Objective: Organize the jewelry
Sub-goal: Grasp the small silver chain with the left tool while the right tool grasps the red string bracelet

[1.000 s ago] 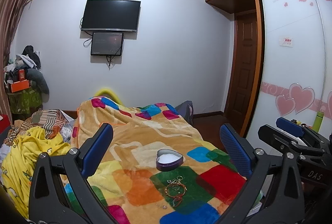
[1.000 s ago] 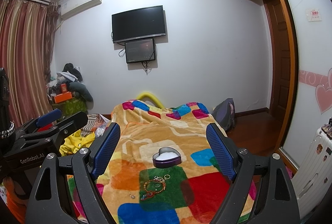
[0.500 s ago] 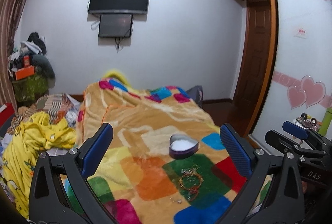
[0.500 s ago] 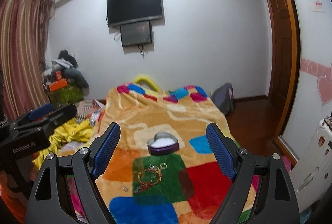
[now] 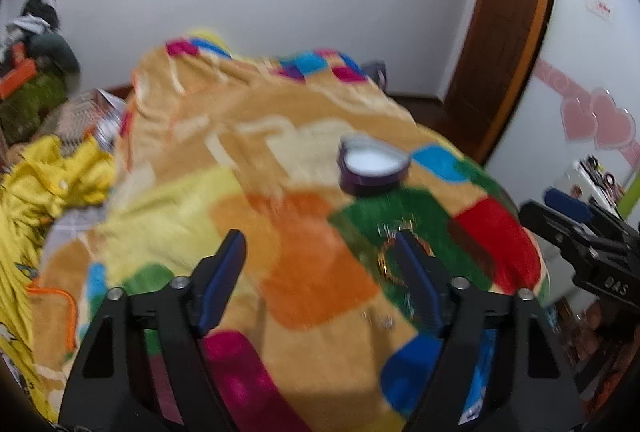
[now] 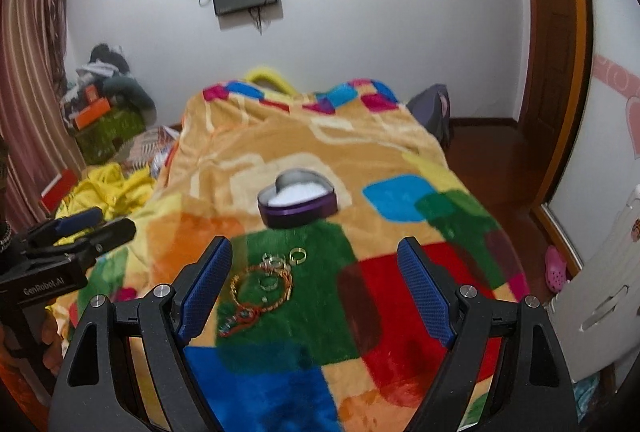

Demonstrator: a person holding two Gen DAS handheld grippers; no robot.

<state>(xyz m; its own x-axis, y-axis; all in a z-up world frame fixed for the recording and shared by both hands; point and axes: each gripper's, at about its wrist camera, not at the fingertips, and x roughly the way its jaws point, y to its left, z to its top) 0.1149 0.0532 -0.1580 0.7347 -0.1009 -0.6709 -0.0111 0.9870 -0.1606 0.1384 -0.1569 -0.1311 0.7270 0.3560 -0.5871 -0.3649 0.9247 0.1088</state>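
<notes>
A bed covered by a patchwork blanket (image 6: 400, 148) of orange, green, red and blue squares carries everything. At the left, the left gripper (image 5: 316, 264) hovers over the blanket's orange patch, its jaws closing with nothing between them. Near the blanket's middle sits a heart-shaped purple tin (image 6: 297, 198), lid off, white lining showing. Just in front of it, on the green square toward the near edge, lies the jewelry (image 6: 262, 286): a coiled gold and red chain with several rings (image 6: 298, 255) beside it. The right gripper (image 6: 316, 286) hangs above that pile, jaws wide apart, gripping nothing.
</notes>
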